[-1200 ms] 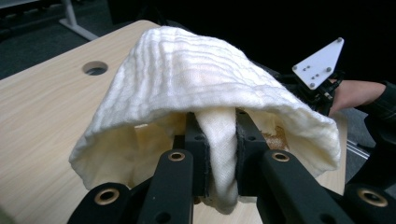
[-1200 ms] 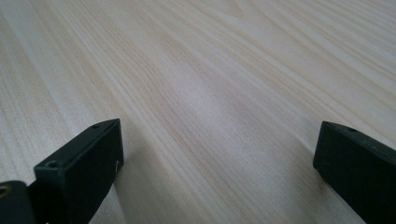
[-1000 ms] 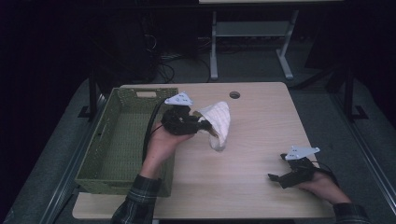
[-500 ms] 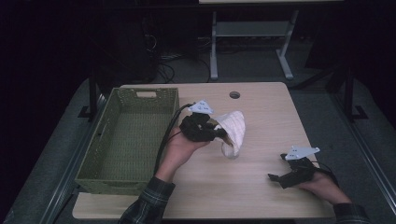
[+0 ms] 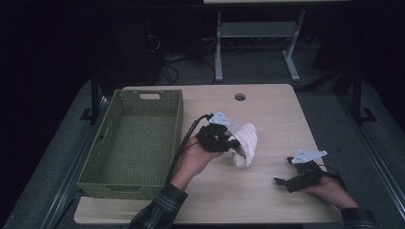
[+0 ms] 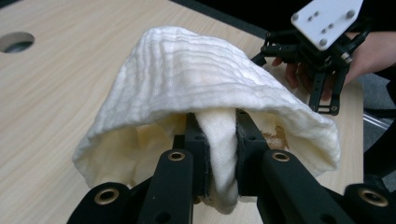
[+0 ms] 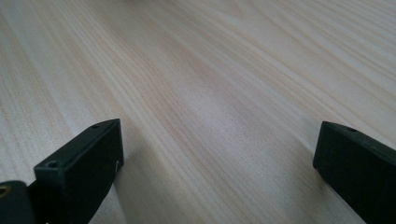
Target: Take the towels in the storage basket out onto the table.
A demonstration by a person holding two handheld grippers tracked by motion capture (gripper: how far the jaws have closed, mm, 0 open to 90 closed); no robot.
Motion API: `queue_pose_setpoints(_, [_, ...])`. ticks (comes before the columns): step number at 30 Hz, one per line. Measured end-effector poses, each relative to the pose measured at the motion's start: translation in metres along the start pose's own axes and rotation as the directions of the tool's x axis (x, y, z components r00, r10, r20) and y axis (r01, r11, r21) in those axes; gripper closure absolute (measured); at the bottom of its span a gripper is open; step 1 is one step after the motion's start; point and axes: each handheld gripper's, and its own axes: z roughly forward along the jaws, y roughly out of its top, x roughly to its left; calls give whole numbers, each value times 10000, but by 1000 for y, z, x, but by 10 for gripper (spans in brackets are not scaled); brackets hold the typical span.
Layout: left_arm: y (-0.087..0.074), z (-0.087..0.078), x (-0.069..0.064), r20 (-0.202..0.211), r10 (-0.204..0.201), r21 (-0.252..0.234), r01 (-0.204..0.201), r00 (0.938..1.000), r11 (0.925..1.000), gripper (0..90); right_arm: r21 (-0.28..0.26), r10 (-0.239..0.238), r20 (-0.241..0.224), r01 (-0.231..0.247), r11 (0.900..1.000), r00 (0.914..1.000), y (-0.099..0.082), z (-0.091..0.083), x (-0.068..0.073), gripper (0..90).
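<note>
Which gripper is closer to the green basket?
Left. The left gripper holds a white cloth just right of the green basket; the right gripper rests open near the table's right front edge.

Left tool [image 5: 232, 143] clamped shut; right tool [image 5: 282, 181] jaws wide apart.

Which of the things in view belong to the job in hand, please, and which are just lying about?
In use:
- white cloth, a fold of it pinched in the left gripper, which is shut on it
- table, under the cloth
- right gripper, jaws open, resting on the table

Lying about:
- green woven basket, nothing in it
- metal stand behind the table
</note>
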Motion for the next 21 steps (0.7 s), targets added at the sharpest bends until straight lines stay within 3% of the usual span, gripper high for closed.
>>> queue_pose_setpoints(9, [-16, 31, -3, 283, -28, 628, 10, 9996, 9980, 785, -1, -9, 2, 9, 10000, 10000, 0, 0, 0, 11])
queue_pose_setpoints(15, [-25, 45, -1, 118, 25, 833, -35, 9999, 9965, 785, 8, -11, -6, 11, 10000, 10000, 0, 0, 0, 12])
queue_pose_setpoints(16, [-28, 50, -1, -7, 201, 982, -200, 9998, 9950, 784, 6, -16, -7, 16, 10000, 10000, 0, 0, 0, 11])
queue_pose_setpoints(21, [-41, 68, -1, -84, 253, 1419, -238, 9996, 9896, 781, 5, -6, -1, 6, 10000, 10000, 0, 0, 0, 11])
